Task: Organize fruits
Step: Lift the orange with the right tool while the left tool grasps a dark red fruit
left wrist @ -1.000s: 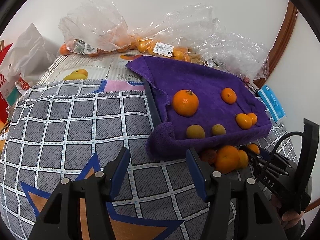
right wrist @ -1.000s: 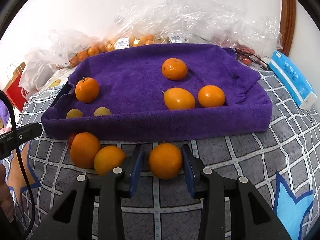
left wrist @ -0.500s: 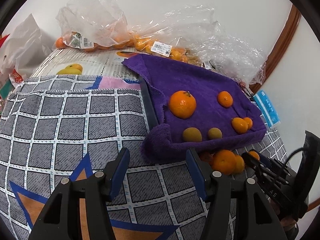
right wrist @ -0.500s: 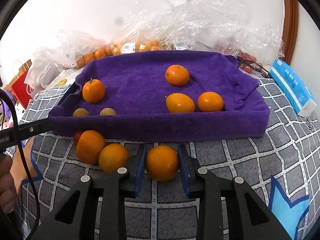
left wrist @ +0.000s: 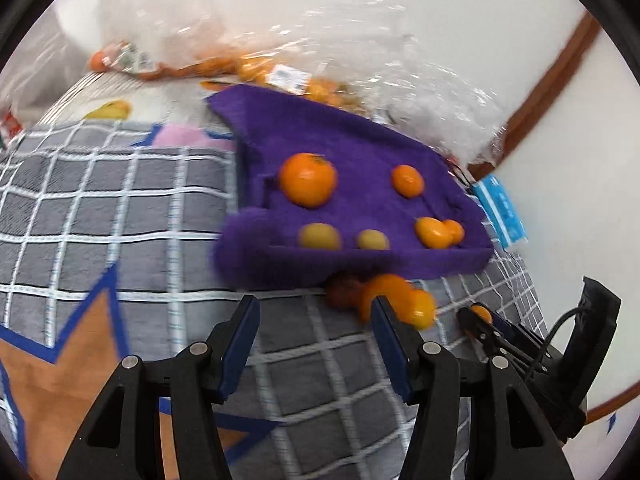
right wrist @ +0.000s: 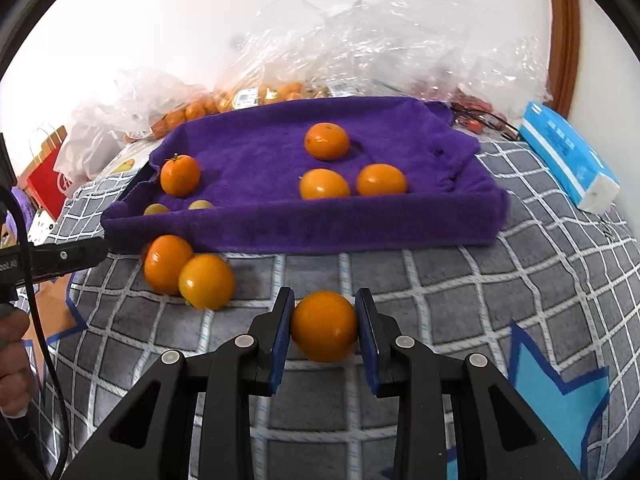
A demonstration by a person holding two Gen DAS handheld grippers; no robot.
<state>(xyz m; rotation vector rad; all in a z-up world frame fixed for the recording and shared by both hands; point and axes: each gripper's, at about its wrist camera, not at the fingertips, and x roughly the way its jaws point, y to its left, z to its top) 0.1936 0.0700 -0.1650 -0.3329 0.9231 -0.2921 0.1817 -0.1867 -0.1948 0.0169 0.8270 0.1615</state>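
Right hand-held gripper: jaws clamped on one orange, blue pads pressing its two sides, having just finished closing on it; the fruit sits right at the pad tips, above the checked blanket. Risk: the hold is across a round, smooth skin near the tips only, so a quick swing or tilt could let it roll out forward; a harder squeeze would likely bruise it. Ahead and to the left of this gripper: two loose oranges, touching each other, just before the front wall of the purple tray. Risk: a low carry path could knock them and set them rolling across the soft cover. Straight ahead: the tray, towel-lined, holding five orange fruits and two small yellowish ones. Risk: the front wall stands raised, so a fruit carried too low may strike it; a drop from height may scatter those already inside. Beyond: clear bags of more fruit; to the far right, a blue packet. Left hand-held gripper: jaws apart, nothing between them, hovering over the blanket before the tray's near corner, the loose oranges just past its right finger. View blurred. Risk: both grippers work the same patch in front of the tray and could collide.
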